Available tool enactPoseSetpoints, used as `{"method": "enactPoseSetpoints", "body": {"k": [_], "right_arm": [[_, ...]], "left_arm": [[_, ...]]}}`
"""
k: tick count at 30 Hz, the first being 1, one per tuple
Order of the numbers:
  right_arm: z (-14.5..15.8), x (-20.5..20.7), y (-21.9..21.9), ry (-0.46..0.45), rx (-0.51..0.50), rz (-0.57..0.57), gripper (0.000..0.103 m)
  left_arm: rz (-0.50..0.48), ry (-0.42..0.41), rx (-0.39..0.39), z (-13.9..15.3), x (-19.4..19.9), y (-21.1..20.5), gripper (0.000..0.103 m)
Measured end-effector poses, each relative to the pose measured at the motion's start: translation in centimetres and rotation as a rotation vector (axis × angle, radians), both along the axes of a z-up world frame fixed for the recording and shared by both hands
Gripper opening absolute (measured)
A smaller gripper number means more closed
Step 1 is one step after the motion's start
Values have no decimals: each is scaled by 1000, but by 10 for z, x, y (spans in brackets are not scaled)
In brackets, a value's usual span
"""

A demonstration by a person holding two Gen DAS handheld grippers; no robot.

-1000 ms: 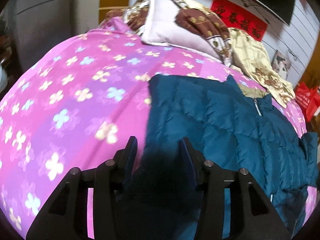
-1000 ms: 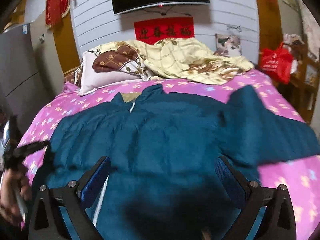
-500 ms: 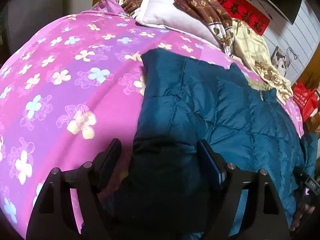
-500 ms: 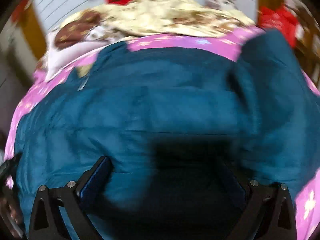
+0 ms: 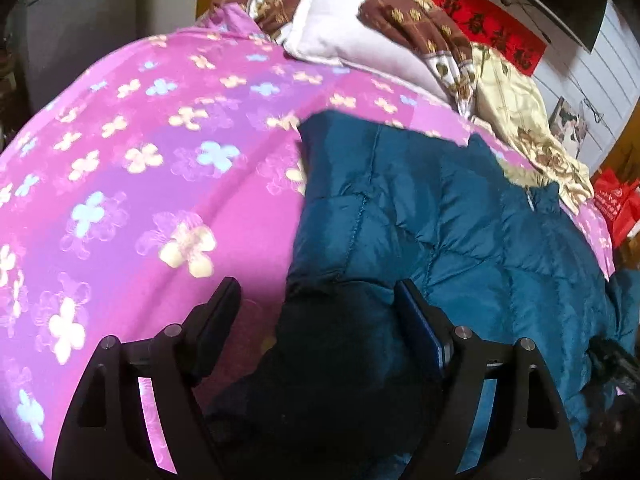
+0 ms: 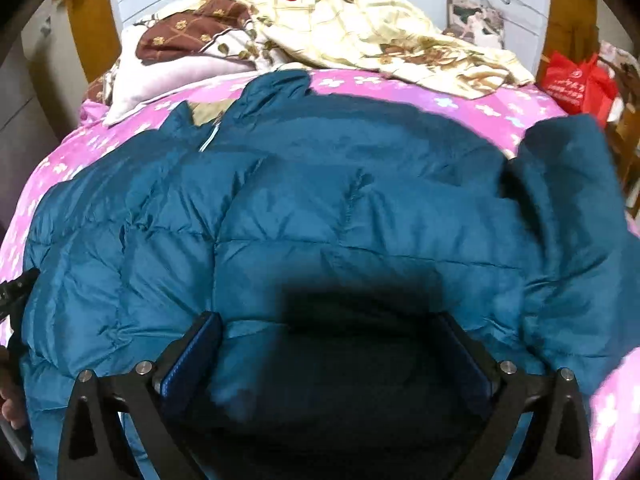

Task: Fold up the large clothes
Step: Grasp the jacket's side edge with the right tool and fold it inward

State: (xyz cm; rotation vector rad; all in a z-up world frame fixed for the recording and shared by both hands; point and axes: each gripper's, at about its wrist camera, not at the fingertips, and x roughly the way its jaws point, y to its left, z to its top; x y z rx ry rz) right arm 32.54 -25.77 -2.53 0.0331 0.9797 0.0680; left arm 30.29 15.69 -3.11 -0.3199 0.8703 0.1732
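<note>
the teal puffer jacket [image 6: 320, 208] lies spread flat on the pink flowered bed [image 5: 132, 184]. left gripper [image 5: 318, 300] has its jaws wide, straddling the jacket's edge. right gripper [image 6: 332, 334] has its jaws wide too, low over the jacket's middle, the fabric lying between them ungripped.

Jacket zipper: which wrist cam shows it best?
Right wrist. There the zipper sits near the collar of the blue puffer jacket, pale against the fabric, with the whole front spread out on the bed. The left wrist view catches only a small sliver of it at the far edge, seen obliquely.
</note>
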Motion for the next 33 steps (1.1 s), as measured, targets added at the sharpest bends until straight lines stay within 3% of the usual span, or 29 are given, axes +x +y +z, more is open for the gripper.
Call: {"method": "enactPoseSetpoints", "body": {"k": [3,5,7,9,13,16,20,23,25,27,31,33], "right_arm": [[22,-15,1,-112,35,13,103],[19,-17,8,-98,48,52,103],[-5,-8,16,-11,23,79,103],[-13,-8,14,-20,21,78,103],[-15,-7,15,-27,24,75,103],[-17,-7,16,-44,23,74,103],[-19,-10,21,-60,19,74,103],[-18,-11,20,-62,15,73,103],[-18,-11,20,-62,17,73,103],[-18,-11,20,-62,17,75,103],[-12,-14,18,-73,23,67,103],[4,-22,6,-144,17,19,103]], "left_arm": [[10,-50,39,14,-10,-6,80],[-23,-57,76,15,-12,-16,80],[-75,-5,113,5,-6,-29,80],[-115,57,108,-8,0,-34,80],[-99,48,58,-7,-2,-25,80],[-84,-12,60,7,-11,-27,80],[-199,-75,38,25,-16,-52,80],[-288,-16,93,13,-10,-73,80],[-294,11,164,1,-8,-80,80],[-295,13,173,0,-8,-81,81],[-266,-13,126,12,-16,-79,80],[-247,-31,101,20,-24,-79,80]]}}
